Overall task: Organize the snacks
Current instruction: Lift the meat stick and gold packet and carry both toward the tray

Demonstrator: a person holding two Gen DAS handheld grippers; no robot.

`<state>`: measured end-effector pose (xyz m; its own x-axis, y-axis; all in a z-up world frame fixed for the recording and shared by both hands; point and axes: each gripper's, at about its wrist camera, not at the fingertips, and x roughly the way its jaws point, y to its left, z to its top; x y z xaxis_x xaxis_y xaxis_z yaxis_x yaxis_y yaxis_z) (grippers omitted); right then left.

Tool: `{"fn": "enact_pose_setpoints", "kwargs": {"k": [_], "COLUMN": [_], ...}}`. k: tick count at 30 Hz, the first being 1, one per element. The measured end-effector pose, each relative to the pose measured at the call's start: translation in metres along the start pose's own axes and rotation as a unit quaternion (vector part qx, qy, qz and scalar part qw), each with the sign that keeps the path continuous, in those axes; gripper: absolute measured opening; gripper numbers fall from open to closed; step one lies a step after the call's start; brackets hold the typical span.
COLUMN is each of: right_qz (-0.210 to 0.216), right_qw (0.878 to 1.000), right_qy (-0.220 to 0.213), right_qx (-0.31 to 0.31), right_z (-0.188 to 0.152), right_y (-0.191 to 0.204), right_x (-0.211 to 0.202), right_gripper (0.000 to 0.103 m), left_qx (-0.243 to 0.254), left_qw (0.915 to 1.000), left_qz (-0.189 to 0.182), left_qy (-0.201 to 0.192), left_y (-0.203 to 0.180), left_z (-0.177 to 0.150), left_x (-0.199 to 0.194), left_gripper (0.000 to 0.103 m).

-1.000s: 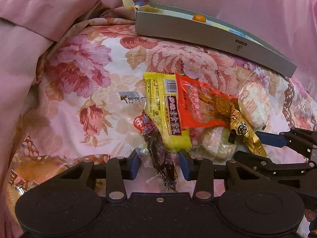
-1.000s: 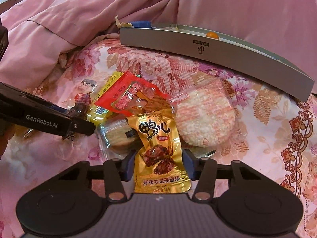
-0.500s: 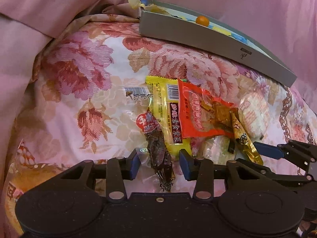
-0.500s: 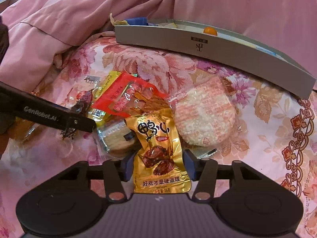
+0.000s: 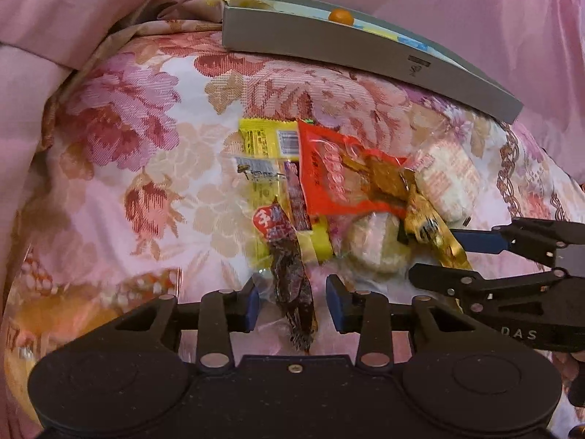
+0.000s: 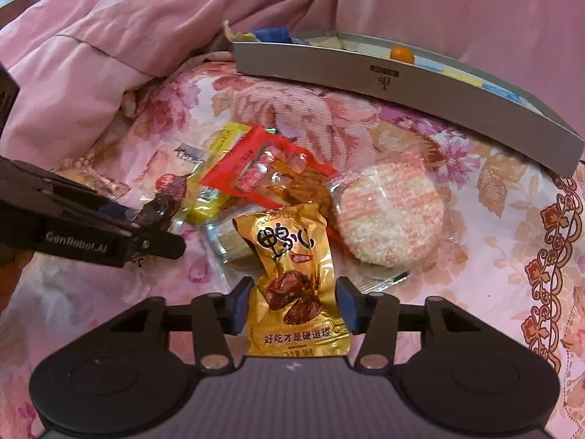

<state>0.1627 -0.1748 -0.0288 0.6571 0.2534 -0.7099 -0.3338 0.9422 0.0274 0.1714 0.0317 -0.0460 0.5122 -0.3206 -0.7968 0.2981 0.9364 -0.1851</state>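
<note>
Over on the left of the red packet (image 5: 340,179) – our landmark, lying at the middle of the heap on the floral bedspread (image 5: 120,135) – the left gripper (image 5: 292,301) sits low with its blue pads parted, and the dark brown snack stick (image 5: 290,278) lies lengthwise in the gap. There is daylight on both sides of the wrapper, so nothing is clamped. The stick's red label end points up toward the yellow packet (image 5: 263,139), which is tucked under the red packet's left edge. Just below the red packet lies a pale round cake in clear wrap (image 5: 376,245). To the lower right of the red packet comes the gold pouch (image 6: 292,278), and the right gripper (image 6: 292,303) straddles it – pads spread wide, right at the pouch's edges, though whether they touch it I cannot tell. Right of the red packet, touching it, lies the round rice cracker (image 6: 391,216). Beyond the red packet, at the far edge of the bedspread against the pink quilt (image 6: 146,29), stands the grey box (image 6: 365,73) with a small orange ball (image 6: 401,54) inside.
</note>
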Motion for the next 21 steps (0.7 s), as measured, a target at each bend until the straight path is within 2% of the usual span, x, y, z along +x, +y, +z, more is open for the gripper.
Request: {"fn": "enact_pose_setpoints", "kwargs": {"k": [3,8,11,21], "right_qz": [0.010,0.012,0.009,0.015], "right_qw": [1.000,1.000,1.000,0.999], "right_qy": [0.010,0.007,0.009,0.012], "right_qx": [0.022,0.013,-0.011,-0.031], "right_z": [0.007,0.005,-0.002,-0.012], "right_y": [-0.009,-0.006,0.004,0.015], "right_x": [0.010,0.008,0.002,-0.015], "right_gripper": [0.059,0.043,0.038,0.038], "left_qx": [-0.012,-0.011,-0.011,-0.021], "left_qw": [0.9999,0.9999,0.9999,0.9997], "left_qz": [-0.004,-0.004,-0.003,-0.012], "left_qy": [0.011,0.010,0.011,0.006], "left_y": [0.005,0.003,-0.001,-0.007], "left_z": [0.006,0.003,-0.002,-0.020], "left_x": [0.005,0.002,-0.003,-0.020], "left_gripper": [0.041,0.040,0.040,0.040]}}
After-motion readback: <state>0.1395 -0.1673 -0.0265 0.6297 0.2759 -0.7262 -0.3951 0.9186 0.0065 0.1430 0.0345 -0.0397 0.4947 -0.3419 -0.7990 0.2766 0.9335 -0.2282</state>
